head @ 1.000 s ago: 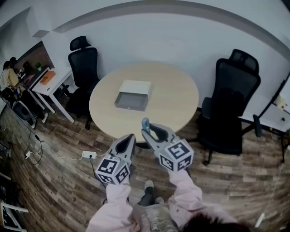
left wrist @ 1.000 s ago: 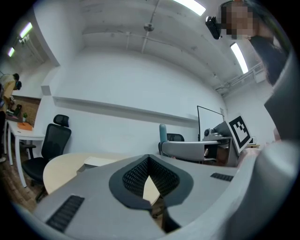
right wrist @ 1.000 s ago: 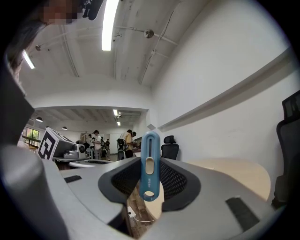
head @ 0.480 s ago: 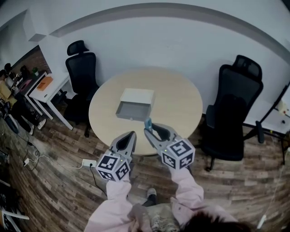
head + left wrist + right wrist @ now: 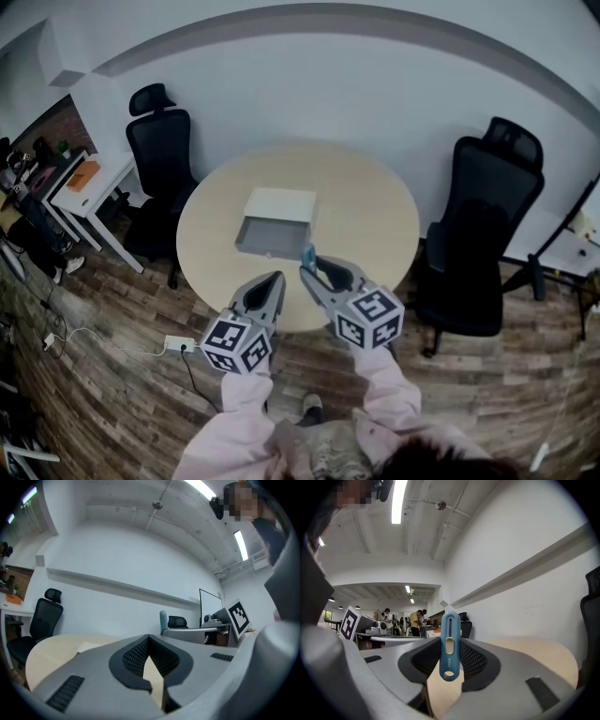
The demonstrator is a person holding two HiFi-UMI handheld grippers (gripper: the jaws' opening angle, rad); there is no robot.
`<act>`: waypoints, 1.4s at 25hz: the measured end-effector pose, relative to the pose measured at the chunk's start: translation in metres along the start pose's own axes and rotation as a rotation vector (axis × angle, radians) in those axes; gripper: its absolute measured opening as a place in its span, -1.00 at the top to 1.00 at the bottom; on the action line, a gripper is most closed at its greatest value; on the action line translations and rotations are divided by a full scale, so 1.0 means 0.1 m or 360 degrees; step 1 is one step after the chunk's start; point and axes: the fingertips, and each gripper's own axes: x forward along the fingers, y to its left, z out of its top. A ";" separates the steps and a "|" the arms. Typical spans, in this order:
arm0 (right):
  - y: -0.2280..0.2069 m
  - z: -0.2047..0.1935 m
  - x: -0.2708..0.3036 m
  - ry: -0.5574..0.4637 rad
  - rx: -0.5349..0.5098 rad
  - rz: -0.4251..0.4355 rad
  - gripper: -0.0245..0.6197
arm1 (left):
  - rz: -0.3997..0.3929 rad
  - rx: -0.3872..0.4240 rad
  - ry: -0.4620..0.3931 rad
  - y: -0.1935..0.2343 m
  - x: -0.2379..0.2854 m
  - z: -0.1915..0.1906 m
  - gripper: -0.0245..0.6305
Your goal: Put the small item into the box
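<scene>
A grey open box (image 5: 269, 246) with a white lid part behind it lies near the middle of the round beige table (image 5: 375, 206). My right gripper (image 5: 307, 263) is shut on a slim blue item (image 5: 307, 251), which stands upright between the jaw tips over the table's near edge, just right of the box's front. In the right gripper view the blue item (image 5: 450, 647) hangs pinched at the tips. My left gripper (image 5: 276, 279) is beside it at the table's edge, shut with nothing in it; its jaw tips meet in the left gripper view (image 5: 149, 638). The box (image 5: 91, 645) shows there too.
Black office chairs stand at the table's left (image 5: 161, 155) and right (image 5: 483, 230). A white desk (image 5: 89, 183) is at the far left. A power strip (image 5: 178, 344) with cables lies on the wood floor. People stand far off (image 5: 415, 620).
Both grippers have moved forward together, from over the floor to the table's near edge. The right one still holds the blue item, closer to the box.
</scene>
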 end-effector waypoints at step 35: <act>-0.61 -0.12 0.85 0.0043 0.0136 0.0025 0.52 | 0.0019 -0.0049 0.0060 0.82 0.66 -0.13 0.90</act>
